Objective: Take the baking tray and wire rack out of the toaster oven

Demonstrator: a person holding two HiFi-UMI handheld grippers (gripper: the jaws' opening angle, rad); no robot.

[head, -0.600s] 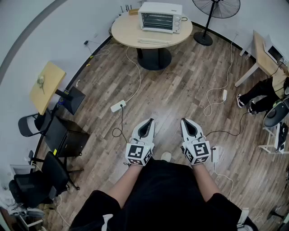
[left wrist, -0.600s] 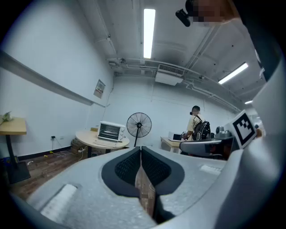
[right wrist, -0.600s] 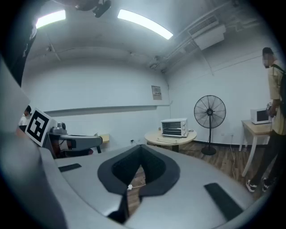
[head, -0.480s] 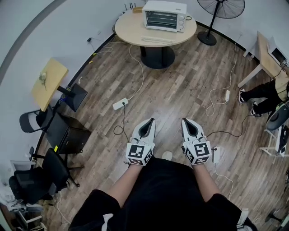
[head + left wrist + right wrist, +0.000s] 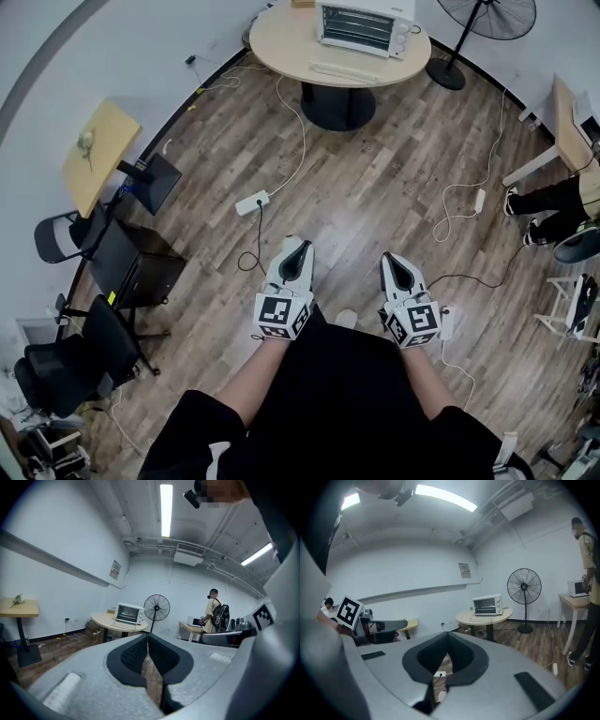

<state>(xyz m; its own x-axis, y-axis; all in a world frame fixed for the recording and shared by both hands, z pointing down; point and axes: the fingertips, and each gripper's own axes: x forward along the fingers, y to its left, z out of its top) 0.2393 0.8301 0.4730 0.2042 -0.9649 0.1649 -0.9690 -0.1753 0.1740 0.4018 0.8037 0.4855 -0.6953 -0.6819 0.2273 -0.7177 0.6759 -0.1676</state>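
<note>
The left gripper [image 5: 295, 244] and right gripper [image 5: 390, 259], both closed and empty, are well apart from the toaster oven [image 5: 366, 25] on the round table [image 5: 281, 47]; its tray and rack, likely stiff light metal, suit a front-edge pinch

Seen from the head view, the toaster oven [image 5: 364, 23] on the round worktop [image 5: 281, 42] is clipped by the picture's top edge. It is too small to show what sits behind its door. The fan [image 5: 487, 17] loses the top of its head to the same edge. A pale flat thing [image 5: 345, 71] before the oven is too small to identify. At the right edge, a seated person [image 5: 548, 199] shows only legs.
</note>
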